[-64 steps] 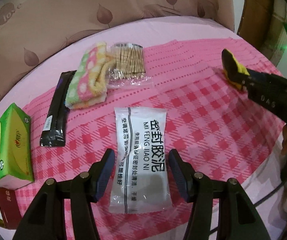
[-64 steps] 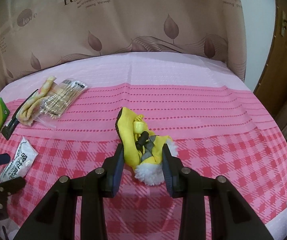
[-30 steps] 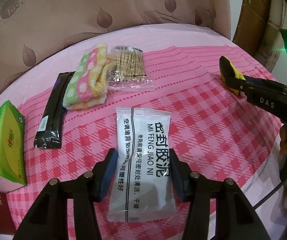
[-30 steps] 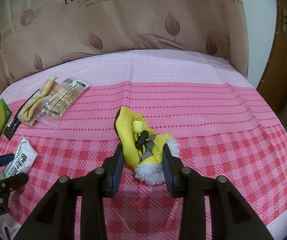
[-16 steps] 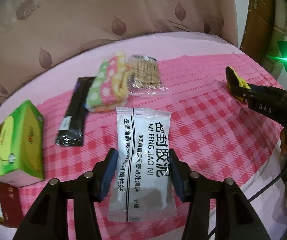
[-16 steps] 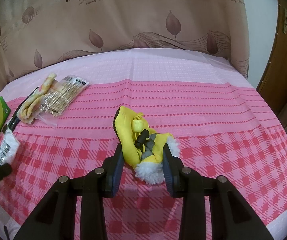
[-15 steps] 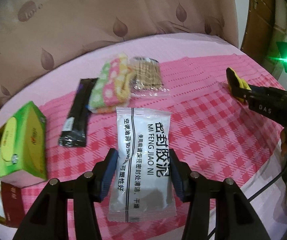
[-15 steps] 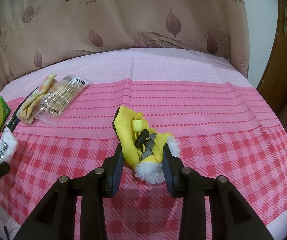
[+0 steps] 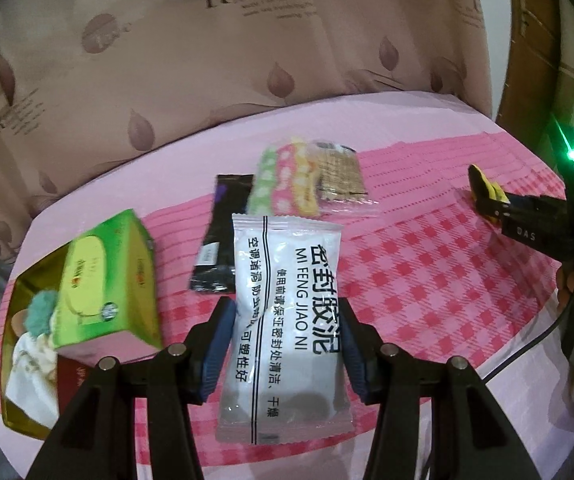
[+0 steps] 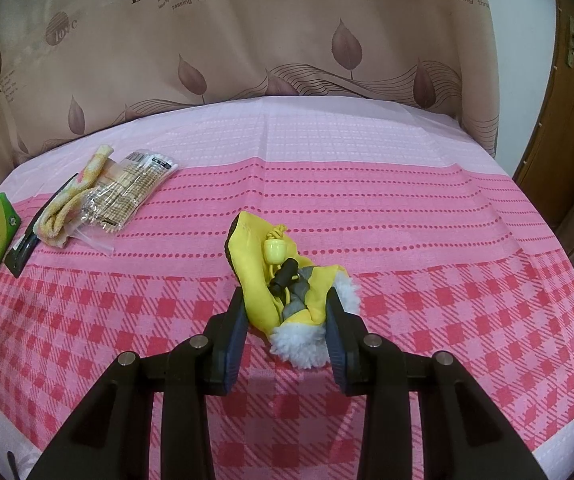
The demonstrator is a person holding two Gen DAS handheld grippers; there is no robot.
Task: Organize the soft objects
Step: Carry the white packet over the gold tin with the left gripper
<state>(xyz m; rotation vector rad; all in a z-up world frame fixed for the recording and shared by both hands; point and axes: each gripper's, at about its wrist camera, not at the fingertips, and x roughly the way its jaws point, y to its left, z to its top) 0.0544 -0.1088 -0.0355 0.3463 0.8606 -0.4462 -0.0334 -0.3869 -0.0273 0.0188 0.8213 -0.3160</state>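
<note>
Now, putty pouch [image 9: 287, 320]: a white sealed pack clamped mid-length in the left gripper [image 9: 285, 344], both pads pressed on its long edges, held above the checked cloth [image 9: 427, 280].
Handling: light, slick film over a soft filling, I'd judge; squeeze the middle, never the crimped ends.
Yellow slipper [image 10: 263, 276]: pinched at its fluffy cuff by the right gripper [image 10: 285, 328], jaws narrow, toe pointing to 11 o'clock and probably resting on the cloth.
Handling: floppy fabric, so grip the bunched cuff.
Neighbours: spotted towel [image 9: 283, 184], cotton-swab bag [image 9: 341, 172] and black sachet [image 9: 221, 232] at 12 o'clock.
Green tissue box [image 9: 103, 276]: at 9 o'clock, over a gold tray [image 9: 19, 412].
</note>
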